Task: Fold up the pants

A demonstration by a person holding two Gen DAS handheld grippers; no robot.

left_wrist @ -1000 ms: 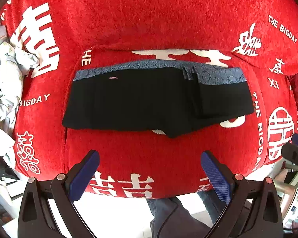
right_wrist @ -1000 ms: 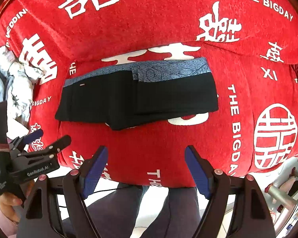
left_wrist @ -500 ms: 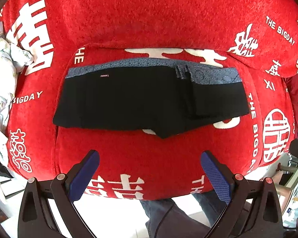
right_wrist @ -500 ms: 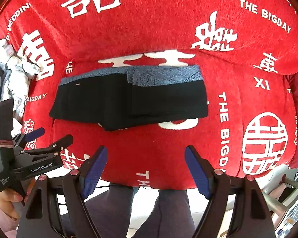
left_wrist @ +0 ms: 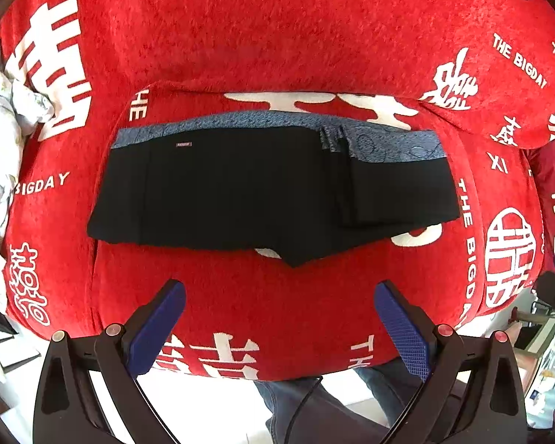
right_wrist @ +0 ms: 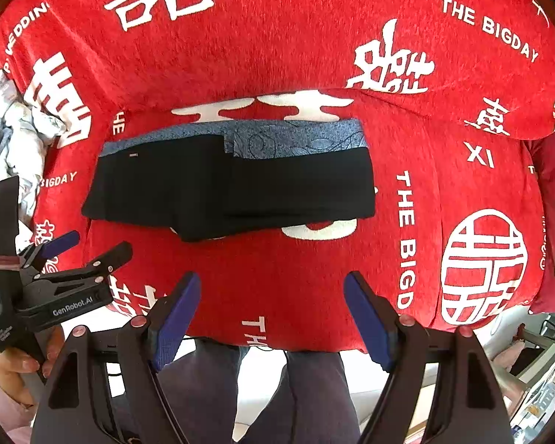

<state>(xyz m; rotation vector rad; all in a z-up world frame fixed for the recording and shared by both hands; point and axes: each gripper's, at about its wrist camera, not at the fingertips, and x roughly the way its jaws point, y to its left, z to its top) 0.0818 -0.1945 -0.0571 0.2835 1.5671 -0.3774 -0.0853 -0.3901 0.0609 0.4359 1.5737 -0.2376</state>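
Black pants [left_wrist: 240,192] with a blue-grey patterned waistband lie folded flat on a red seat cushion [left_wrist: 262,296]; one part is doubled over on the right side. The same pants [right_wrist: 225,188] show in the right wrist view. My left gripper [left_wrist: 279,292] hangs open above the cushion's front edge, nothing between its blue pads, well short of the pants. My right gripper [right_wrist: 272,288] is open too, empty, also above the front edge. In the right wrist view the left gripper [right_wrist: 88,246] appears at the left, held by a hand.
The red sofa cover [left_wrist: 277,37] with white characters spans the backrest and armrest. A crumpled white and grey cloth [left_wrist: 0,140] lies at the far left. A person's legs in dark trousers [right_wrist: 262,388] stand below the cushion's front edge on a pale floor.
Both views have drifted slightly: the pants sit a little further left in the frames than a second ago. Both grippers stay open and empty.
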